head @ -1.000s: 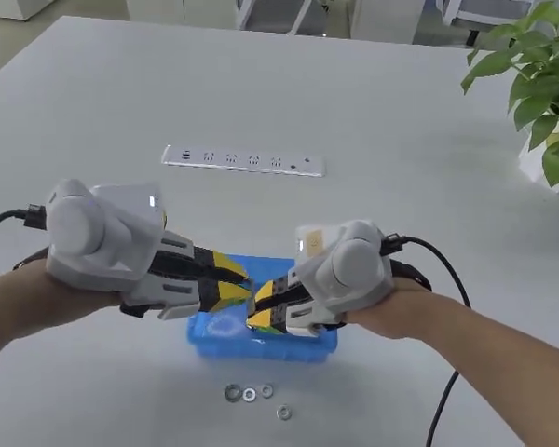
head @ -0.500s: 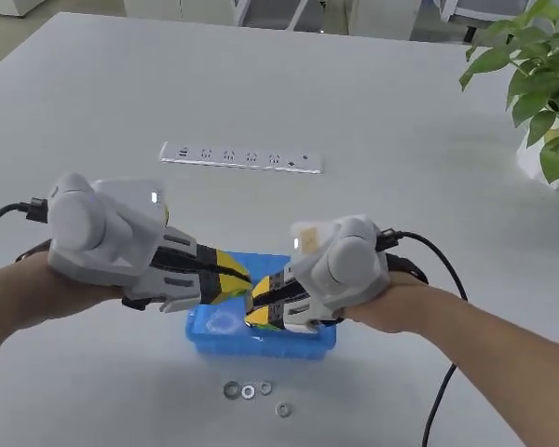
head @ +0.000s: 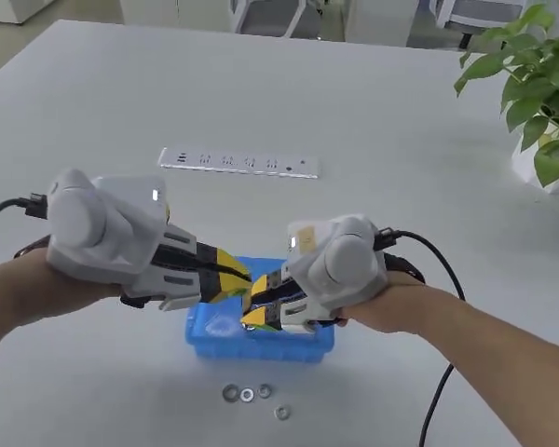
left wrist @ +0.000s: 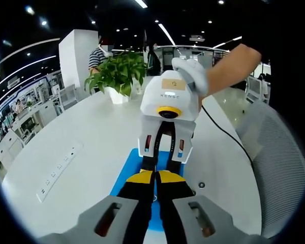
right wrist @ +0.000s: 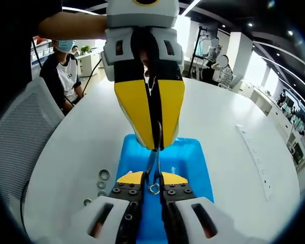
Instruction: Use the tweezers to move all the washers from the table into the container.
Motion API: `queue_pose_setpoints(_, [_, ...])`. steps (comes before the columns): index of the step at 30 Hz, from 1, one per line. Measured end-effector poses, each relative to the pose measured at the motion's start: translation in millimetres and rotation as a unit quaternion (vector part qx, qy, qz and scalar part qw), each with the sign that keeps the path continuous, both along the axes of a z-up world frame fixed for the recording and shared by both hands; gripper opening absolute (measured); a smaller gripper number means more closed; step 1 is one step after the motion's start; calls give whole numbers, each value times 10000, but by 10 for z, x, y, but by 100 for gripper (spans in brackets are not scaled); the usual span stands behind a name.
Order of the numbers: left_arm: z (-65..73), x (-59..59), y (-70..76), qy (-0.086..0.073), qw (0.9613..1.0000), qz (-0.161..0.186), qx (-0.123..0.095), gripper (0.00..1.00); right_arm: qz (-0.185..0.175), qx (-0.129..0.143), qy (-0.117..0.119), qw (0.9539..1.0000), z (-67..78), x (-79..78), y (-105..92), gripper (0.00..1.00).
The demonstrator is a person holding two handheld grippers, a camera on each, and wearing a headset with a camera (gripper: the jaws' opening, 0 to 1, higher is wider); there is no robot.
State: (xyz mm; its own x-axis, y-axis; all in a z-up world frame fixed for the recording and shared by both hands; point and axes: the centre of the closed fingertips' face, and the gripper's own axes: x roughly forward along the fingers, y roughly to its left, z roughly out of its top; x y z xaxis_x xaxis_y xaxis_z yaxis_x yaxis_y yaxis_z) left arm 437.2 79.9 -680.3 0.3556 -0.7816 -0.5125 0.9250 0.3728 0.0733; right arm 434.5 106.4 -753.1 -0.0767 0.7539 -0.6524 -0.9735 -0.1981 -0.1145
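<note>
Up close, tweezers point(right wrist: 156, 151) above blue container point(right wrist: 193, 163).

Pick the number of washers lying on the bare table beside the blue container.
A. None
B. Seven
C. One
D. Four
D: the head view shows four washers on the table just in front of the blue container, three in a row and one a little apart. The right gripper view shows the same four beside the container.
</note>
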Motion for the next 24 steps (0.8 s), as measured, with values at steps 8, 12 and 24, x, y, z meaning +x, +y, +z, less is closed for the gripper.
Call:
queue_pose_setpoints(8, [104, -50, -37, -67, 10000, -32, -11, 5, -76, 60, 21, 10000, 104, -44, -35, 16])
queue_pose_setpoints(12, [159, -75, -54, -99, 9999, -62, -27, 5, -136, 88, 5, 9999, 157, -64, -69, 17])
queue_pose_setpoints(24, [305, -174, -128, -155, 9996, -218, -23, 5, -519, 117, 42, 9986, 308, -102, -283, 27])
